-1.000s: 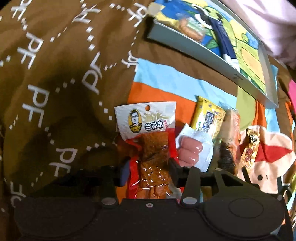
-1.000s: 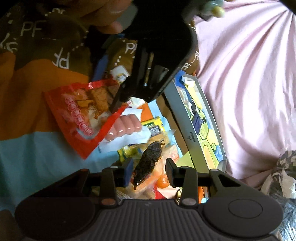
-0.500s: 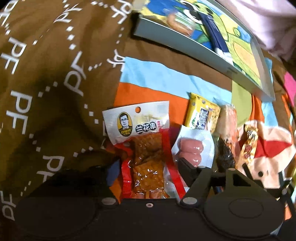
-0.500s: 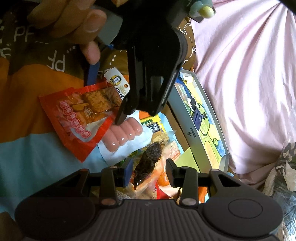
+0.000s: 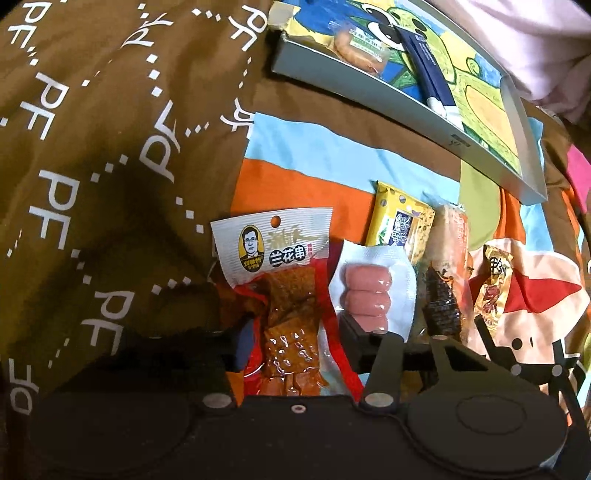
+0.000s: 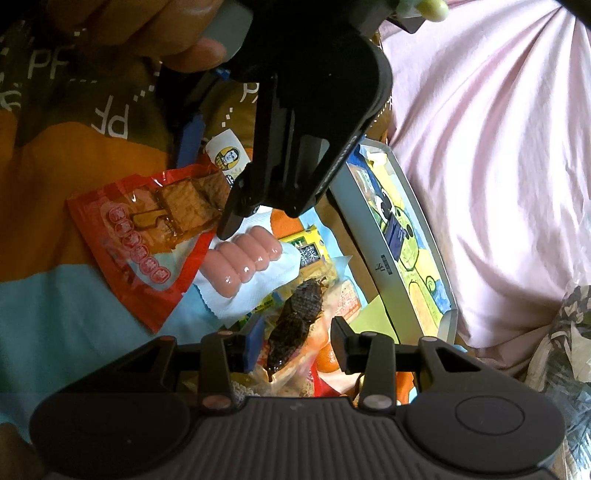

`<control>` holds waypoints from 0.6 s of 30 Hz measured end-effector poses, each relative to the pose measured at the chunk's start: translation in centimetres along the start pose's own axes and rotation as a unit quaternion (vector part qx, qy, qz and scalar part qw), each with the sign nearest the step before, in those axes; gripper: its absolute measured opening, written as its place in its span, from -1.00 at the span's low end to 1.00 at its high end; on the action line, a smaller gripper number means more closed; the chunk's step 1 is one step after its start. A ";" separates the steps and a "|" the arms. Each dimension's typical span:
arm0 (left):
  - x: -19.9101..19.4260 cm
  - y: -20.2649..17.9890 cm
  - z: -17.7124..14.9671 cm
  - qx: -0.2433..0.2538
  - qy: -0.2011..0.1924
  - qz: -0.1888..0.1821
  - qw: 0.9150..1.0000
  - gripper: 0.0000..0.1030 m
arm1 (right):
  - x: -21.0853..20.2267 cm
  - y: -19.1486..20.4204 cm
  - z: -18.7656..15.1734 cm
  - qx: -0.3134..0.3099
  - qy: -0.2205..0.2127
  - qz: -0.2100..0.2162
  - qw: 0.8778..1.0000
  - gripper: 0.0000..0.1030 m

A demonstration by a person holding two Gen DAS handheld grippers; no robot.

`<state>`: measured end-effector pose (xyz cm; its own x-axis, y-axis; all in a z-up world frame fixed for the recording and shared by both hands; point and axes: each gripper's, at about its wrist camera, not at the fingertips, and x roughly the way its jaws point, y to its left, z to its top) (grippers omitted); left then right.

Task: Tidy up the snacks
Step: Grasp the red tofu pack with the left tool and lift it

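Note:
A red tofu-skewer packet (image 5: pixel 284 295) with a white header lies on the patterned bedspread. My left gripper (image 5: pixel 295 343) points down at it, its jaws closing, with the packet between them and both pads against its edges. The right wrist view shows the same red packet (image 6: pixel 140 236) under the left gripper's fingertips (image 6: pixel 229 221). My right gripper (image 6: pixel 297 343) is shut on a clear packet holding a dark snack (image 6: pixel 291 321). A pink sausage pack (image 5: pixel 369 295) lies just right of the red packet.
A grey tray (image 5: pixel 369 92) with a cartoon lining sits beyond the snacks and holds a sausage pack (image 5: pixel 354 48) and a dark blue pack (image 5: pixel 428 70). Yellow (image 5: pixel 399 225), orange (image 5: pixel 450 236) and gold (image 5: pixel 491 291) packets lie in a row. Pink bedding (image 6: pixel 498 147) is at the right. A hand (image 6: pixel 147 33) holds the left gripper.
The left gripper's jaws spread wide half a second ago and have come back in onto the red packet. The right gripper and its dark snack have stayed put.

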<state>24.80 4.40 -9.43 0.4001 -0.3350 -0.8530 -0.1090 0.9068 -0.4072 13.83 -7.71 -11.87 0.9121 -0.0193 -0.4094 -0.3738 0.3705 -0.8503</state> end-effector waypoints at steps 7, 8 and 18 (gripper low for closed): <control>-0.5 -0.1 -0.1 0.009 -0.008 0.003 1.000 -0.20 | -0.5 0.3 0.1 -0.004 -0.003 -0.012 1.000 -0.24; -0.6 -0.1 -0.2 0.007 -0.010 0.004 1.000 -0.23 | -0.6 0.3 0.1 -0.004 -0.004 -0.013 1.000 -0.25; -1.1 0.1 -0.2 0.004 -0.016 0.004 1.000 -0.29 | -1.1 0.3 0.1 -0.014 -0.012 -0.028 0.999 -0.33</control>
<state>24.20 4.82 -8.59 0.4284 -0.3192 -0.8454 -0.1052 0.9115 -0.3975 12.75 -7.50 -11.71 0.9351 -0.0167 -0.3541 -0.3272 0.3436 -0.8803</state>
